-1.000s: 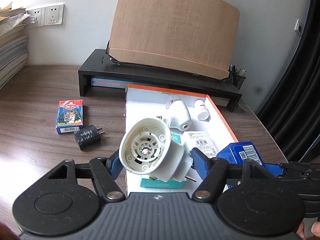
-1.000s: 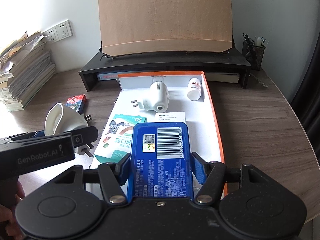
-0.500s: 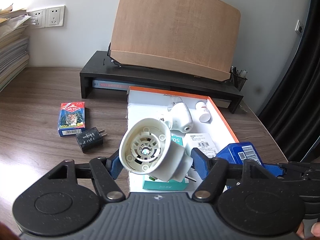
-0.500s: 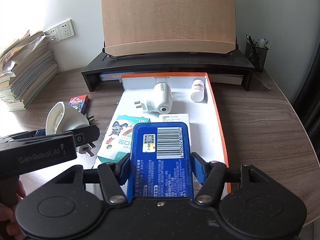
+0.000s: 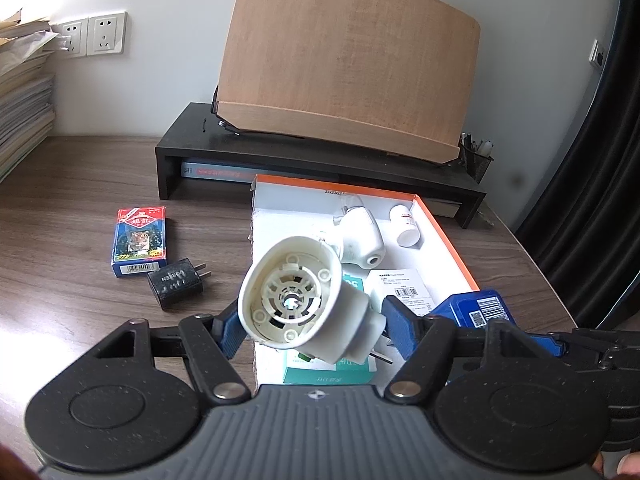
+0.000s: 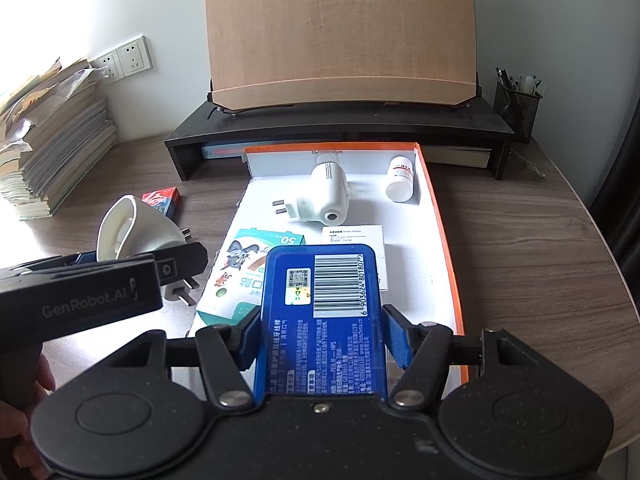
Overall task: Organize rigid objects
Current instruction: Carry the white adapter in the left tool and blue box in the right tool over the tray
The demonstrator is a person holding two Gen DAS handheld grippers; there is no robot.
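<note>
Gripping one cream plug-in device (image 5: 298,300), ribbed round face toward the camera, the left gripper (image 5: 310,330) holds it half-open above the white tray (image 5: 436,240)'s near left edge; a tiger card box (image 5: 138,240) and a black charger (image 5: 176,286) lie on the desk (image 5: 80,208).

Clamping one blue barcoded box (image 6: 322,320) over the tray, the right gripper (image 6: 322,338) stands half-open; inside are one white plug device (image 6: 324,196), one pill bottle (image 6: 400,178), one teal carton (image 6: 246,270), perhaps one white labelled box (image 6: 356,240).

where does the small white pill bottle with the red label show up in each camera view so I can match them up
Left wrist: small white pill bottle with the red label, lying right of centre, in the far right corner of the orange-edged white tray.
Right wrist: same bottle, upper middle-right, same tray corner.
Shared landmark: black monitor stand behind the tray.
</note>
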